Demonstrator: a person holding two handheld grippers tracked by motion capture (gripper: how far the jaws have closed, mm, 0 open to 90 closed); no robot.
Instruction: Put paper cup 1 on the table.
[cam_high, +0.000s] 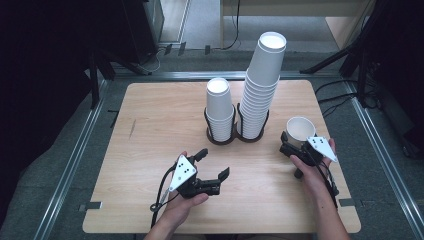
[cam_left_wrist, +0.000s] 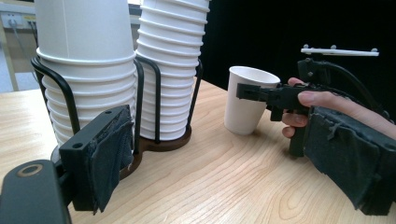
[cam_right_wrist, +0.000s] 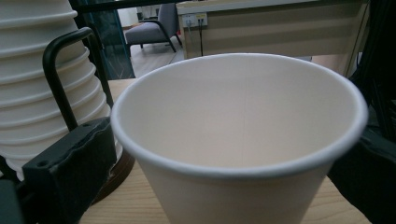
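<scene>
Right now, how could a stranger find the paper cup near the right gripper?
On the wooden table, find the black double holder with two stacks of inverted white cups. Right of it stands a single paper cup. Unlike them, it sits mouth up, outside the holder.

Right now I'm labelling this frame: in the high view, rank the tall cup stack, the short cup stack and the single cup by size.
1. Tall stack
2. Short stack
3. Single cup

A: Left gripper (cam_high: 214, 164)?
B: Black body, 2 jaws w/ frayed dark fabric pads (cam_left_wrist: 111, 154), grey 3-cornered plate w/ black dots, black cable.
A: Right gripper (cam_high: 286, 141)?
B: Same build. Forearms bare, no sleeves.
</scene>
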